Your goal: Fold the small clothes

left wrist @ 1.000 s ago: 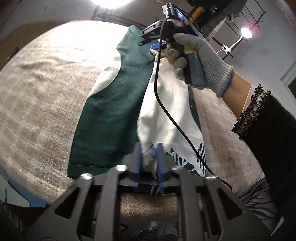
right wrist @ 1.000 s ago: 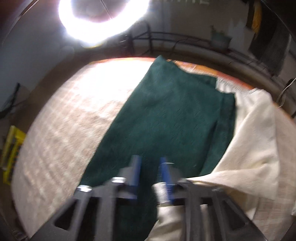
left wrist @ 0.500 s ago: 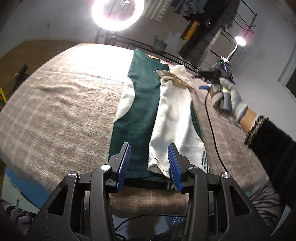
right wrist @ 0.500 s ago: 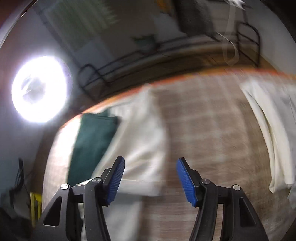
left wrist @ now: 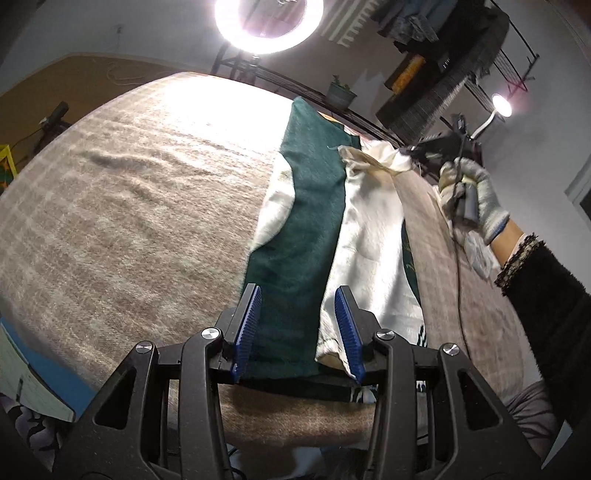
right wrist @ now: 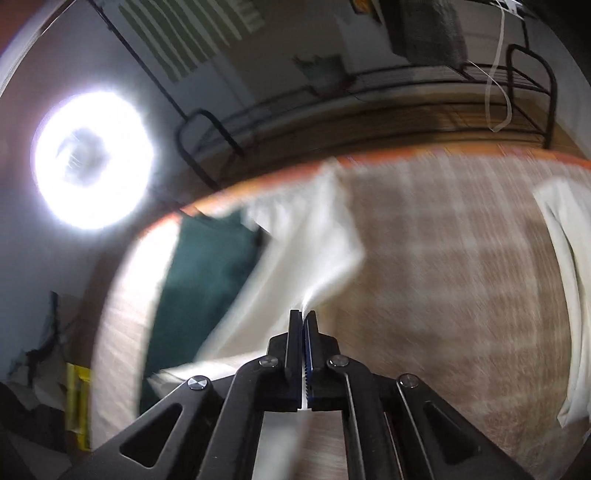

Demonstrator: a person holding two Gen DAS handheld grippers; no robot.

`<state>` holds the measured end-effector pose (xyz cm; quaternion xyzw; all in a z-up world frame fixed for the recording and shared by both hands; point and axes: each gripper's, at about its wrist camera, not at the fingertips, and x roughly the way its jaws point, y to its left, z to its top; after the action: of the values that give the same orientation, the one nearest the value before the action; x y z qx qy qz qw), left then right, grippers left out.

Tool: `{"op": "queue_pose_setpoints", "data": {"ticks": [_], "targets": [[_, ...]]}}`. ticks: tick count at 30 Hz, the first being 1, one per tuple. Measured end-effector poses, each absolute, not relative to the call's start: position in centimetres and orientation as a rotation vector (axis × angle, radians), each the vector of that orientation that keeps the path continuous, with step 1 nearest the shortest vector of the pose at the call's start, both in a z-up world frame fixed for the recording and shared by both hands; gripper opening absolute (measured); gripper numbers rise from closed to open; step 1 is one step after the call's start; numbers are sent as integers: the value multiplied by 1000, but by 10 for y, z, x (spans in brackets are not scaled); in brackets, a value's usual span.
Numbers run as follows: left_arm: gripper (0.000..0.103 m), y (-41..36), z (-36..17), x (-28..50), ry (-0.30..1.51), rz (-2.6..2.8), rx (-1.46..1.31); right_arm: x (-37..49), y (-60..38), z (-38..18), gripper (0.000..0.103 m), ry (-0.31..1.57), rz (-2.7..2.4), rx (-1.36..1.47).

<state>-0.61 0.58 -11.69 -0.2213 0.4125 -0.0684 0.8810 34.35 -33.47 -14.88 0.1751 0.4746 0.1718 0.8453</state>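
A dark green cloth (left wrist: pixel 310 206) lies in a long strip on the brown blanket (left wrist: pixel 129 192), with a cream cloth (left wrist: pixel 373 221) folded over its right side. My left gripper (left wrist: pixel 300 330) hovers open over their near end; the cream edge lies by its right pad, not pinched. At the far end a gloved hand (left wrist: pixel 476 195) holds my right gripper (left wrist: pixel 410 151), shut on the cream cloth's bunched corner. In the right wrist view the right gripper (right wrist: pixel 303 314) pinches the cream cloth (right wrist: pixel 317 243), which stretches away from the pads, the green cloth (right wrist: pixel 207 266) to its left.
Another white cloth (right wrist: pixel 561 266) lies on the blanket at the right. A bright ring light (left wrist: pixel 267 26) and a black metal rack (right wrist: pixel 369 85) stand beyond the far edge. A black sleeve (left wrist: pixel 543 295) and a cable (left wrist: pixel 460 277) cross the right side.
My left gripper let go of the cream cloth's near corner, opened and drew back. My right gripper released, swung right while open, then shut on the cream cloth's far corner.
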Motion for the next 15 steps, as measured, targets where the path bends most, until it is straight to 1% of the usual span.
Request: {"op": "queue_pose_setpoints", "data": {"ticks": [6,9,12,14,15], "targets": [[42,17,-120,-4,854,-119,-503,384,-269,-109,0,990,406,282],[42,18,-123,-2,858,-117,-509,400,-235,-111,0,1008,402,232],[42,19,-124,0,864,-119,-511,419,-207,-125,0,1034,395,219],[42,20,-125,1,866,-115,-514,431,-193,-138,11,1066,407,233],[42,21,-125,1,866,-112,-514,435,-188,-144,30,1094,424,245]]}}
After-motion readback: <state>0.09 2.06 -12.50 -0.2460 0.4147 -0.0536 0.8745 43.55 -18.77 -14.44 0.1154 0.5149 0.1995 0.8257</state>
